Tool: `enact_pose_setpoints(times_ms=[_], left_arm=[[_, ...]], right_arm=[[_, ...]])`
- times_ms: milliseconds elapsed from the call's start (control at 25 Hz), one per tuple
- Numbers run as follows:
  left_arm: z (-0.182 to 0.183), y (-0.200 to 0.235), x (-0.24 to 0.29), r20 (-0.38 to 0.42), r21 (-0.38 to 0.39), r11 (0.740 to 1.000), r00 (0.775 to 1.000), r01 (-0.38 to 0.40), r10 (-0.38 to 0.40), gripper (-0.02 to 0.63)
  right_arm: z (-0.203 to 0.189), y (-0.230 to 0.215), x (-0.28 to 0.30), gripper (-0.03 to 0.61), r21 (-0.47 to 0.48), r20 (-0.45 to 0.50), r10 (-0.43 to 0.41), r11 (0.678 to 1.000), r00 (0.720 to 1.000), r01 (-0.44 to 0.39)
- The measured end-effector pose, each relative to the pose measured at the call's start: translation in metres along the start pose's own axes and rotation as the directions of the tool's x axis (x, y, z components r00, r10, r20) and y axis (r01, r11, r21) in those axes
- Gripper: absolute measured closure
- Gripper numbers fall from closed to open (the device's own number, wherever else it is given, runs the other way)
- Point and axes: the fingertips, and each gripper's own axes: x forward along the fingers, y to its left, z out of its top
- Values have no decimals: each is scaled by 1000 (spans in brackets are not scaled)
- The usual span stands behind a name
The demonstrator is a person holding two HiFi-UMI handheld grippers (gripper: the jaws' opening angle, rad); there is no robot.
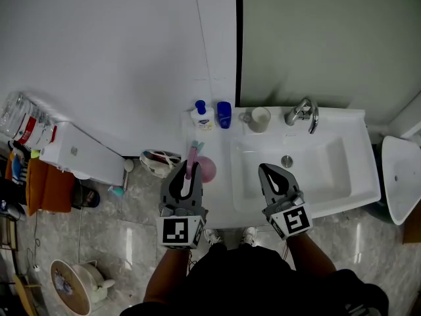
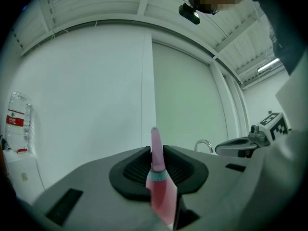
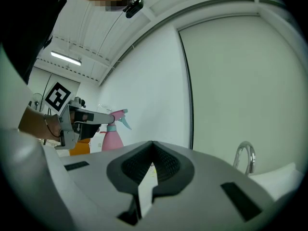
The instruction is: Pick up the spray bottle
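**Left gripper's got the spray bottle, here's how tight it is around it**

Head view first. Our left gripper (image 1: 186, 175) has its fingers pinching the top of the pink spray bottle (image 1: 205, 169), over the narrow strip of counter (image 1: 220, 199) left of the basin (image 1: 316, 170). The strip's left edge runs right beside the bottle, and past it there's only floor (image 1: 131, 236). Behind the bottle, against the wall (image 1: 118, 58), stand a soap bottle (image 1: 202, 116) and a blue container (image 1: 224, 114), with bare counter between them and the bottle. A cup (image 1: 260, 119) and the faucet (image 1: 302, 113) are further right along the back edge. Our right gripper (image 1: 270, 173) hangs over the basin's front-left part, apart from the bottle. A toilet (image 1: 400, 176) stands off the far right edge.

Left gripper view: the pads are pressed on the bottle's pink head, with the teal collar just below them. Straight ahead is plain wall and lots of free air. A water bottle (image 2: 18, 124) sits far left, and the right gripper pokes in at the right.

Right gripper view: its fingers are pressed together at the tips with nothing between them. The left gripper (image 3: 103, 115) holds the bottle upright off to the left. We can't see the bottle's base, so we can't tell if it clears the counter.
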Motion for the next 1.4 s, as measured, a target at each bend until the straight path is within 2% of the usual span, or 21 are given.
enact_pose_setpoints(times_ms=[240,440,720,1040,1400], left_arm=[[46,-9,-4,80,62,998,996,25,-30,529],[63,-13,-6,112,90,995,993,38,-48,529],[66,-16,-8,93,73,996,994,52,-59,529],[48,-13,-8,68,59,997,996,51,-55,529],[41,-8,-9,69,54,998,997,42,-46,529]], right_arm=[[34,-1,-2,580,-6,81,-9,1000,997,9],[54,7,0,580,-16,128,19,1000,992,-17],[75,21,0,580,-32,133,56,998,990,-52],[83,28,3,580,-22,120,81,997,989,-79],[90,38,4,580,-57,109,110,993,988,-104]])
